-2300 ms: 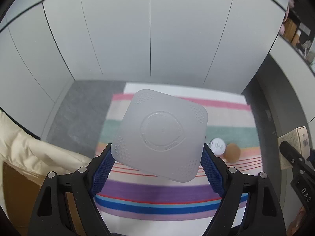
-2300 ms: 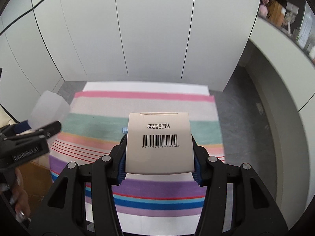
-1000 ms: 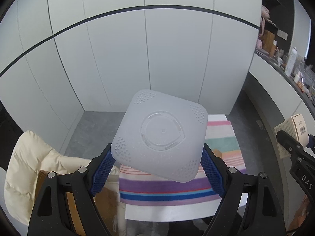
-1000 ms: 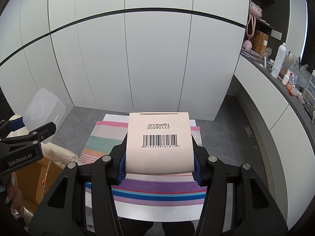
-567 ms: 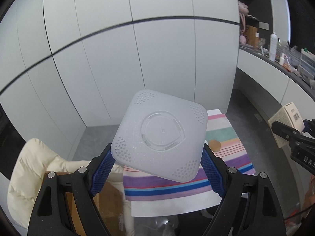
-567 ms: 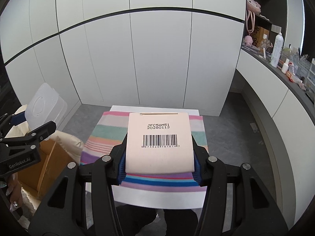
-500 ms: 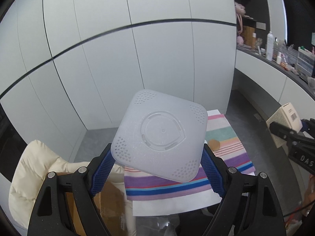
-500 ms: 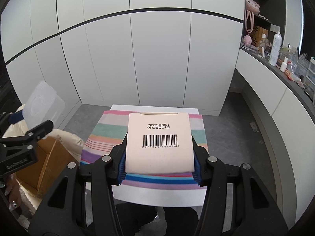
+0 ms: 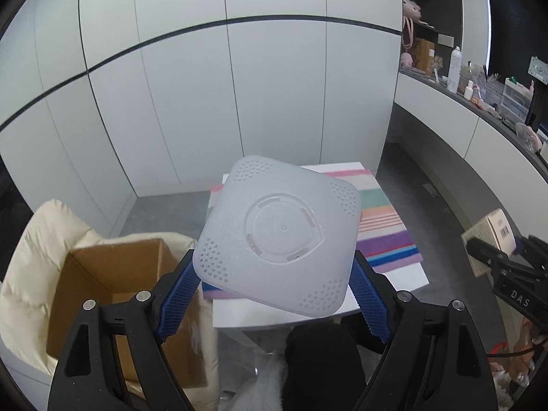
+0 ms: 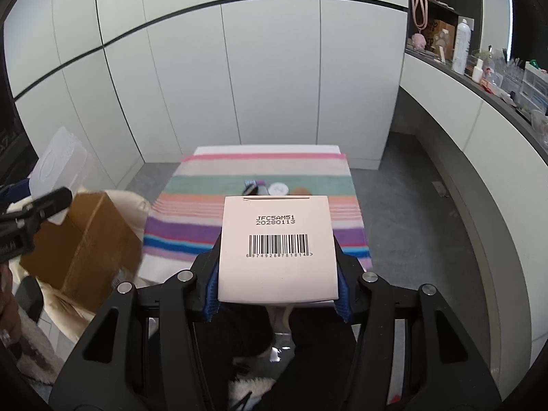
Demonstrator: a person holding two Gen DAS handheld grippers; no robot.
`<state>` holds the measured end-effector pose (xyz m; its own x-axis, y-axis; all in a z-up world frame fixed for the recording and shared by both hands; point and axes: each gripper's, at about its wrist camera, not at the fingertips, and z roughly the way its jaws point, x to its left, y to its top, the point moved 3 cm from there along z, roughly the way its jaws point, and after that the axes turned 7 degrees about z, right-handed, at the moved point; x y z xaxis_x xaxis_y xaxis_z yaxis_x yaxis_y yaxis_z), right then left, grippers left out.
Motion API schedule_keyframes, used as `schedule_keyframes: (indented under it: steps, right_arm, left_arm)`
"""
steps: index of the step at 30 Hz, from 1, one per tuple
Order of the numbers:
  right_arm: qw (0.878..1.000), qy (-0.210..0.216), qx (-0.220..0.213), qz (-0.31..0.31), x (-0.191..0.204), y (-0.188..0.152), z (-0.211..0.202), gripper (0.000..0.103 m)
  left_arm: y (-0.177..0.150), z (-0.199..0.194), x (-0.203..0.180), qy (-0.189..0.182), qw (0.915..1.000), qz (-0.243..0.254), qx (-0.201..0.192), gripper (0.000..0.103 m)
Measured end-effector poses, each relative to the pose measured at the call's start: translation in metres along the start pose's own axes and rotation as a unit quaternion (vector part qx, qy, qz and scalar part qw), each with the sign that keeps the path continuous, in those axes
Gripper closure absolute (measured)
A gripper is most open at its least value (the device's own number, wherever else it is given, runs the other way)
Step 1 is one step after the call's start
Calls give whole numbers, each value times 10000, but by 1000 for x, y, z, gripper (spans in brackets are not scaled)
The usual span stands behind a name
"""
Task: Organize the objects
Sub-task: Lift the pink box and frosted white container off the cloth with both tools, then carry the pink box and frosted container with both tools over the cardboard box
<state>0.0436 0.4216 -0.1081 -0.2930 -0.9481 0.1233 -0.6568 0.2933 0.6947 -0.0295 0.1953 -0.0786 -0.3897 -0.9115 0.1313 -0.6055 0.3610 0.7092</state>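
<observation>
Left claw [image 9: 274, 294] clamps a plastic lid [image 9: 279, 236]; right claw [image 10: 277, 291] clamps a carton [image 10: 277, 248].
Smooth lid could slip above the cardboard box [image 9: 113, 274].

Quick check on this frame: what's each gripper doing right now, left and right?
Left gripper: closed on the translucent square container, held in the air.
Right gripper: closed on the pale barcoded box, held in the air.

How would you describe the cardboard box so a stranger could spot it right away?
Find the table with the striped cloth. Just left of it sits the cardboard box, open-topped, nestled in a cream padded jacket. It is the only brown thing there.
</observation>
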Motion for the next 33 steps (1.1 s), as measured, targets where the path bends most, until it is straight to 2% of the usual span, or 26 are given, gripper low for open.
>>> schedule_keyframes:
  steps: [4, 11, 19, 27, 33]
  right_arm:
    - [9998, 28, 103, 136, -6, -11, -4, 49]
    - [9999, -69, 114, 87, 1, -7, 1, 49]
    - [9997, -2, 236, -76, 22, -2, 18, 49]
    - [9956, 539, 365, -675, 91, 0, 34, 49]
    - [9842, 1097, 493, -1302, 169, -13, 43, 49]
  left_arm:
    - [-2, 3, 1, 74, 9999, 73, -29, 18]
    - [1, 9, 15, 71, 10000, 23, 6, 18]
    - [-12, 5, 51, 474, 9987, -169, 6, 18]
    - [-44, -4, 116, 1035, 9919, -721, 123, 18]
    - [-80, -13, 175, 1486, 9792, -1330, 377, 18]
